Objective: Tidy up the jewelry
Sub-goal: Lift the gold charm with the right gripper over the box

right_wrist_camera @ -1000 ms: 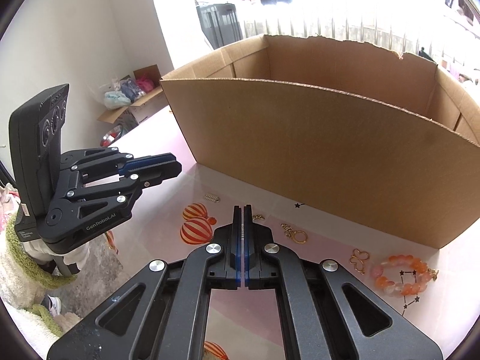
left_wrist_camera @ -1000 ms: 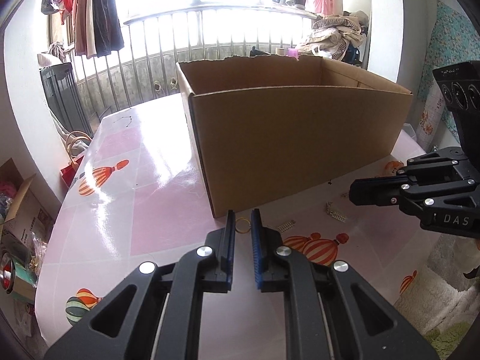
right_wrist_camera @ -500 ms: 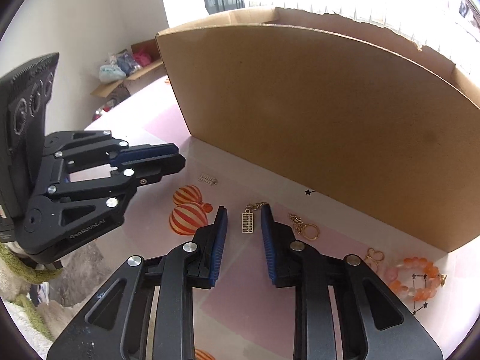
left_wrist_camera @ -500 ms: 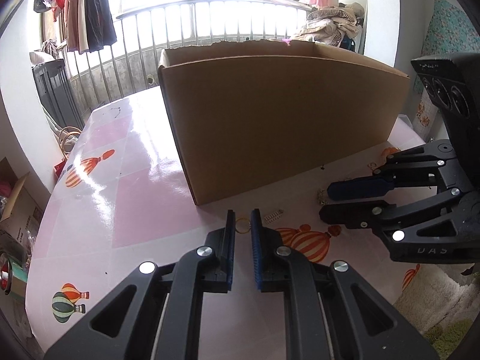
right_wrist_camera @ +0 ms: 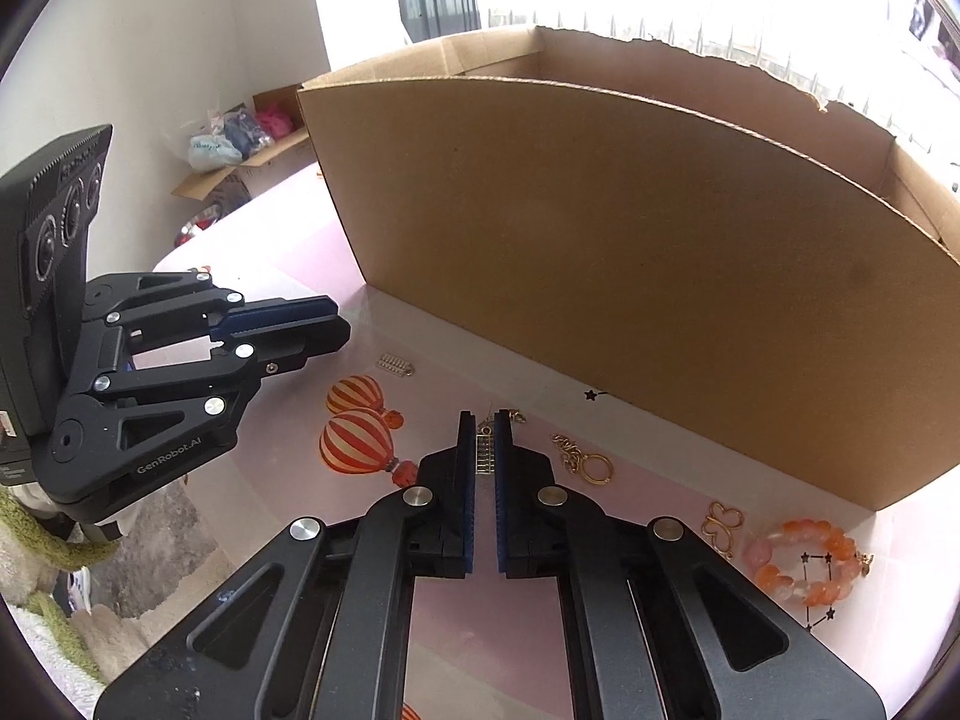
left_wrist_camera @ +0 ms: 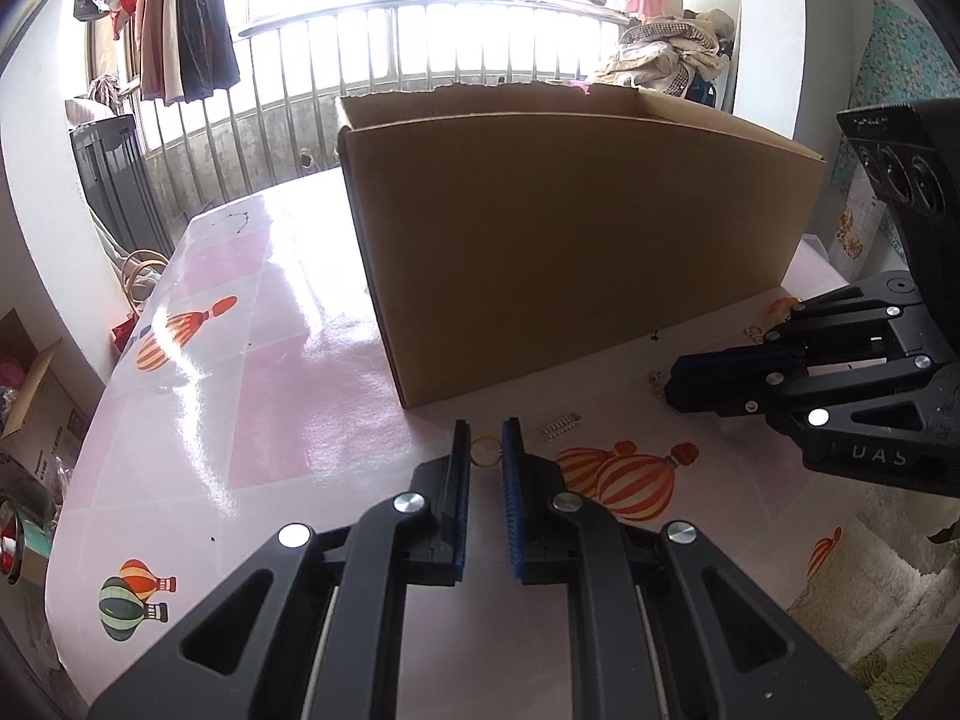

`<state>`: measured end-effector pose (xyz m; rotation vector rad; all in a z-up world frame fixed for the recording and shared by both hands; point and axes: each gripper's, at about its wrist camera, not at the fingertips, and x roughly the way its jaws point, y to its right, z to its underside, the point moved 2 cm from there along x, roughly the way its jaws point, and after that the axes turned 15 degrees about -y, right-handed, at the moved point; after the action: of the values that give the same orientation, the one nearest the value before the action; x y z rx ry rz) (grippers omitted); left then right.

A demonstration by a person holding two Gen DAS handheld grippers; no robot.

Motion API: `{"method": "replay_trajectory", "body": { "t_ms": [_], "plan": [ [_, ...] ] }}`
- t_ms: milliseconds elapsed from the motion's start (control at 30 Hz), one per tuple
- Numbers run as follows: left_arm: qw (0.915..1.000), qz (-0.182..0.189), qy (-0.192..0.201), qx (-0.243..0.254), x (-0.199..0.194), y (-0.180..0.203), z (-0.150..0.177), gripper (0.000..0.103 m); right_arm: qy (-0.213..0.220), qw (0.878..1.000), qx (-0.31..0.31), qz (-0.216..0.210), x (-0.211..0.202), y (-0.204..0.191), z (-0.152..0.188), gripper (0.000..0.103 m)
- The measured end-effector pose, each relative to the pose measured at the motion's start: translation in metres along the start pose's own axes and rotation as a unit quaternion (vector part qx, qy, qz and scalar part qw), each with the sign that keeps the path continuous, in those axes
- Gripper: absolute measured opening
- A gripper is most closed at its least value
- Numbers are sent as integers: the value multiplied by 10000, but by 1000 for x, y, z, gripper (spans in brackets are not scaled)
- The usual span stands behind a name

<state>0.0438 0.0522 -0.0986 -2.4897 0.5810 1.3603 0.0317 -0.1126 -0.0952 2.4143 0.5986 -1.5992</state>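
- Jewelry lies loose on the pink balloon-print worktop (left_wrist_camera: pixel 270 396), strung along the near wall of the open cardboard box (left_wrist_camera: pixel 570 240).
- Your right gripper (right_wrist_camera: pixel 485 426) is closing: its fingers stand almost together, and the gold bar charm (right_wrist_camera: pixel 485 453) fills the narrow slot between the blue pads.
- Your left gripper (left_wrist_camera: pixel 485 438) has its fingers slightly apart. The small gold ring (left_wrist_camera: pixel 485 451) lies on the worktop in the gap at their tips; you cannot tell whether either pad touches it.
- In the left wrist view, a short silver beaded piece (left_wrist_camera: pixel 559 423) lies just beside the ring at 2 o'clock, close to the box's near corner.
- In the right wrist view, a gold chain with a round ring (right_wrist_camera: pixel 585 461) lies at 3 o'clock of the right fingertips, near them.
- Farther out at 4 o'clock lie a gold butterfly charm (right_wrist_camera: pixel 722 525) and then an orange bead bracelet (right_wrist_camera: pixel 804 564), both close to the box's right corner.
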Motion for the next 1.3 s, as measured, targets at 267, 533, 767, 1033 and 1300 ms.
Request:
{"method": "replay_trajectory", "body": {
  "t_ms": [267, 533, 767, 1033, 1300],
  "plan": [
    [9999, -28, 116, 22, -9, 0, -1, 10, 227, 9994, 201, -153, -22, 12, 8, 4],
    [9988, -105, 453, 126, -40, 5, -10, 10, 622, 9977, 244, -138, -56, 14, 3, 4],
    [9951, -69, 949, 286, -83, 17, -34, 10, 1200, 9925, 209, -137, -103, 16, -6, 4],
    [9917, 148, 1204, 428, -95, 28, -102, 10, 1631, 9863, 262, 25, -143, 46, -37, 4],
    [9977, 614, 270, 137, -32, 35, -186, 10, 747, 9921, 942, -353, -110, 119, -83, 4]
  ]
}}
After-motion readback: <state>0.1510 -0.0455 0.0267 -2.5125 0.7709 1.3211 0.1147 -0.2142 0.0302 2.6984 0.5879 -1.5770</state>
